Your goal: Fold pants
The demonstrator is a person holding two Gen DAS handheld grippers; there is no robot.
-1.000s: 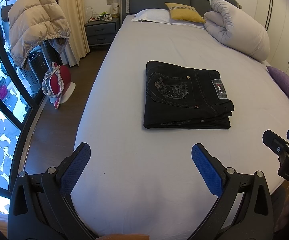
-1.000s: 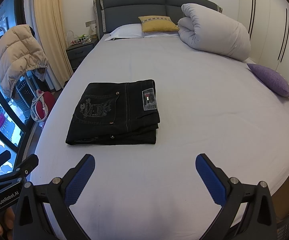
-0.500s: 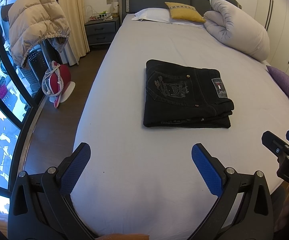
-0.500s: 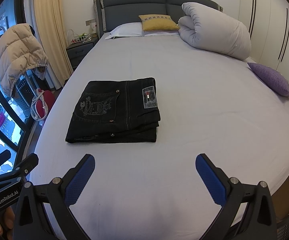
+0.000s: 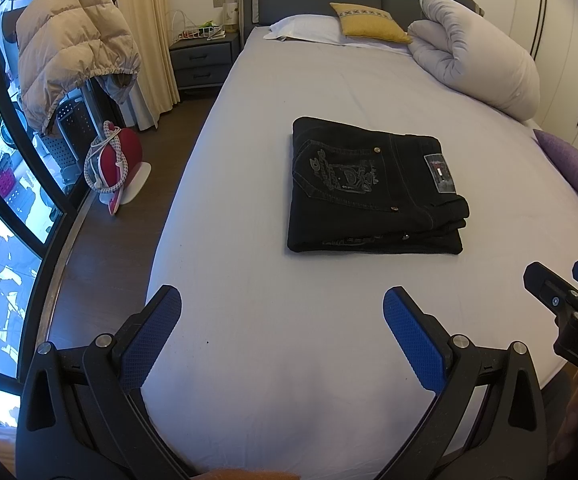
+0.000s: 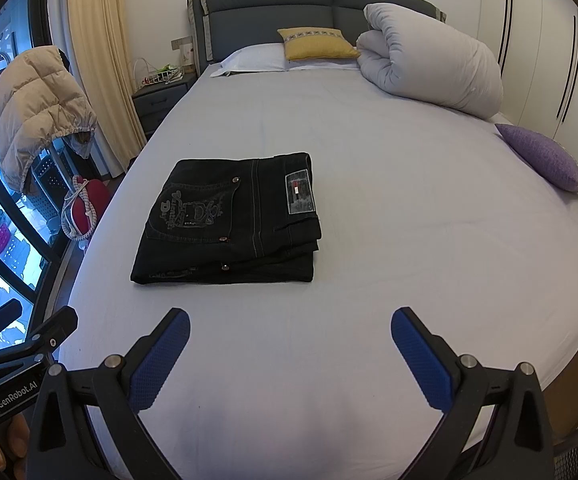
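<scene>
One pair of black pants, folded, lies mid-bed. Two grippers, left and right, hover spread wide, empty, near the foot edge.

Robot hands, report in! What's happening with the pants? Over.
Left gripper and right gripper open, empty. Black pants folded on bed. Nothing in the way.

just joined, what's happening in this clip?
A person holds a gripper in each hand at the foot of a bed. Black pants lie on the sheet, already folded into a compact stack. The left gripper and right gripper are both open, short of the pants and touching nothing.
</scene>
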